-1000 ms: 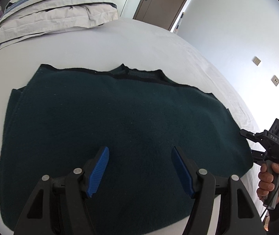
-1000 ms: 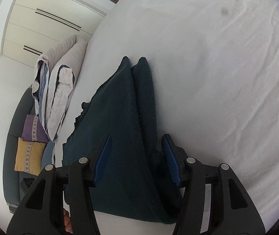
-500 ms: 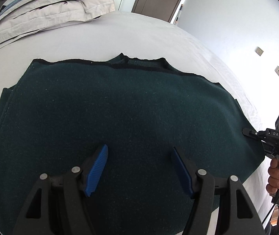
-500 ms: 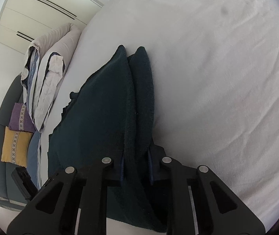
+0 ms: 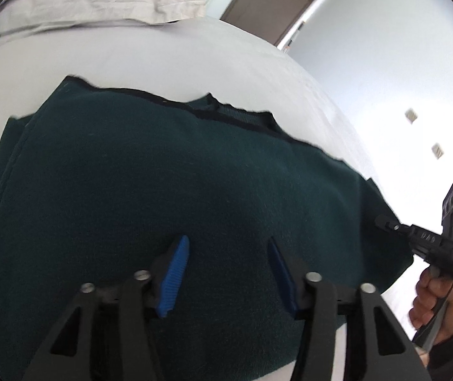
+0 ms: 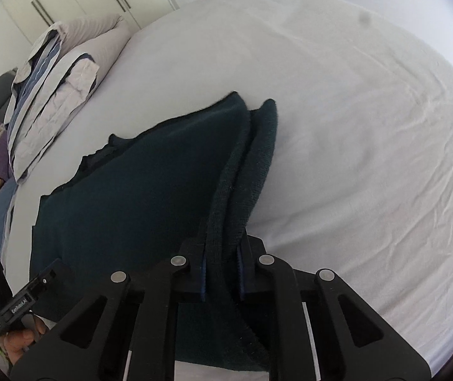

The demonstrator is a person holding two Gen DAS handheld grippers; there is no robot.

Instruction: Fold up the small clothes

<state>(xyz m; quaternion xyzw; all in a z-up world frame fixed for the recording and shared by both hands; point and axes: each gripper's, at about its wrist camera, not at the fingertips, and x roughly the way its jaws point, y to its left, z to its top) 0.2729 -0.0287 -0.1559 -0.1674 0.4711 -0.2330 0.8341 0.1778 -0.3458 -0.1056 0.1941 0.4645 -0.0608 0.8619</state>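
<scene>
On the white bed [image 6: 369, 127], right gripper [image 6: 221, 281] clamps the dark green sweater's [image 5: 169, 197] side edge, left gripper [image 5: 226, 273] gapes above it—one-sided lift risks skewed fold.

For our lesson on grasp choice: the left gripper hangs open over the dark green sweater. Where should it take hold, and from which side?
Probably the near hem of the dark green sweater, under the open left gripper, coming from the near edge of the bed. The right gripper is shut on that edge further right, and the cloth lies flat, so only edges offer a pinch.
</scene>
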